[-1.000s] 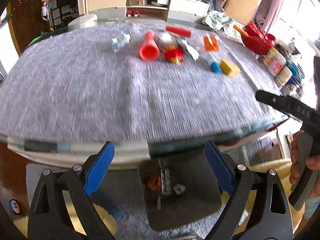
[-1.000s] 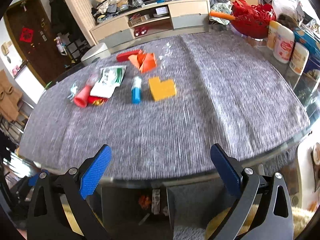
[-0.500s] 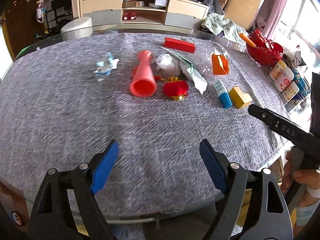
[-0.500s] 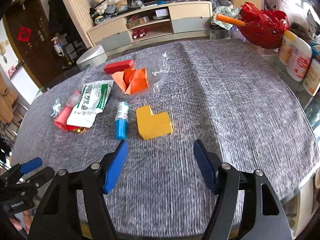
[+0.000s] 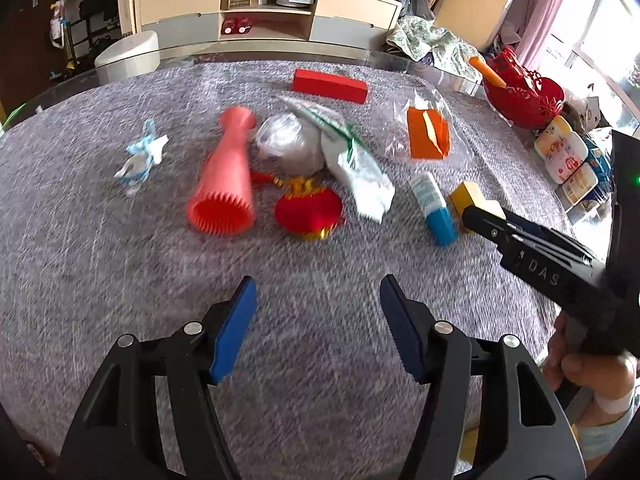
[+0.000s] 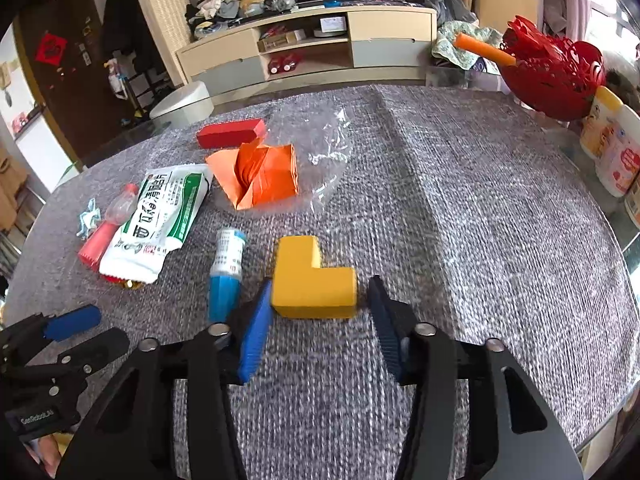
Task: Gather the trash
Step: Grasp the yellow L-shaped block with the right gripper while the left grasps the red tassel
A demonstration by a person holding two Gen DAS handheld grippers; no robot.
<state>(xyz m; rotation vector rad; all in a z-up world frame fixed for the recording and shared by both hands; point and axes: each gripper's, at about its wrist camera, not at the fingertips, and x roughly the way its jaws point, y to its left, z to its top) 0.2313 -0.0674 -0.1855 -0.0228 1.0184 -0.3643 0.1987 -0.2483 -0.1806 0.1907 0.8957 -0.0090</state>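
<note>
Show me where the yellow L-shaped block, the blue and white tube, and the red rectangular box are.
yellow L-shaped block (image 6: 310,280), right wrist view, on its top face.
blue and white tube (image 6: 226,270), right wrist view, mid-body.
red rectangular box (image 5: 330,85), left wrist view, on its long side face.

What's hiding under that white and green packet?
The white and green packet lies over a pink ribbed cone, a crumpled clear bag and a red lantern ornament. Each pokes out partly; the parts beneath are covered.
</note>
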